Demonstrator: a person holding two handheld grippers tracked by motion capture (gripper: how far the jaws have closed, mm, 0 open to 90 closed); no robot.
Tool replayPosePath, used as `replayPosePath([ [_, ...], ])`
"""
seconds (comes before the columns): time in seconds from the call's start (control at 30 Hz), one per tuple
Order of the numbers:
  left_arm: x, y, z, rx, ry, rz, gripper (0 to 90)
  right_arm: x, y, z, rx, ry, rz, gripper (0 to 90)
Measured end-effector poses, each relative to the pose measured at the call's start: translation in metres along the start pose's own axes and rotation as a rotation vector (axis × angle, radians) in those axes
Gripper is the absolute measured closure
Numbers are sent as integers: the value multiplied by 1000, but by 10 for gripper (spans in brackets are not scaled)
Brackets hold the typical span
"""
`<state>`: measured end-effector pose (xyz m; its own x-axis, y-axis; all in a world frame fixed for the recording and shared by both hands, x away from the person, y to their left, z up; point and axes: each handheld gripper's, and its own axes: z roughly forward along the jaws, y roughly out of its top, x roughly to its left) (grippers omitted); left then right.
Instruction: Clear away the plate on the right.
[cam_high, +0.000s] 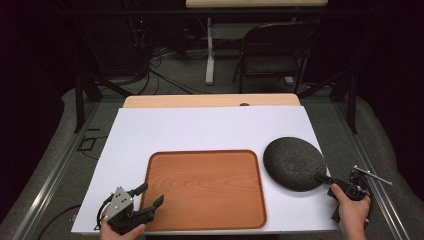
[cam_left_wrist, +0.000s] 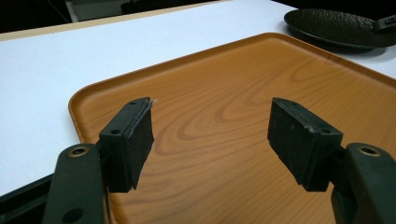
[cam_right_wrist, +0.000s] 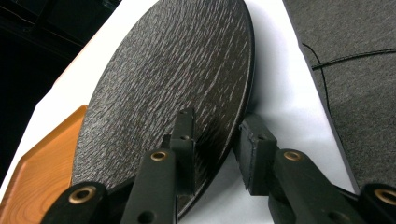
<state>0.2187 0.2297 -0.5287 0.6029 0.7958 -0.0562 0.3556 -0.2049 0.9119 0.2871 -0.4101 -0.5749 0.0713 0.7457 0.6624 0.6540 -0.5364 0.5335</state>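
At the table's right side, the right gripper (cam_right_wrist: 212, 149) straddles the near rim of a dark textured plate (cam_high: 294, 163) beside the wooden tray (cam_high: 205, 187); whether its jaws pinch the rim yet is hard to tell. A firm, level bite should precede any lift. The left gripper (cam_left_wrist: 211, 137) hovers spread wide, empty, over the tray.

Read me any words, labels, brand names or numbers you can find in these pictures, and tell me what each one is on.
No readable text in any view.
Wooden tray: wood grain, no print or label.
Black plate: rough texture, no marking.
White board: plain.
Left gripper and right gripper: black jaws and brass screw inserts, no lettering visible.
Equipment in the dark background: a small red light, too far and dim to show any writing.
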Motion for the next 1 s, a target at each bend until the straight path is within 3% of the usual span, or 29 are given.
replayPosePath([
  [0.3, 0, 0, 0, 1, 2, -2, 310, -6, 2, 0, 18, 44, 78, 743],
  [0.73, 0, 0, 0, 2, 1, 1, 311, -5, 5, -1, 41, 48, 92, 756],
  [0.83, 1, 0, 0, 2, 0, 1, 311, -6, 7, -1, 49, 68, 118, 770],
  [1.0, 1, 0, 0, 2, 6, 0, 311, -5, 11, -2, 62, 74, 114, 778],
])
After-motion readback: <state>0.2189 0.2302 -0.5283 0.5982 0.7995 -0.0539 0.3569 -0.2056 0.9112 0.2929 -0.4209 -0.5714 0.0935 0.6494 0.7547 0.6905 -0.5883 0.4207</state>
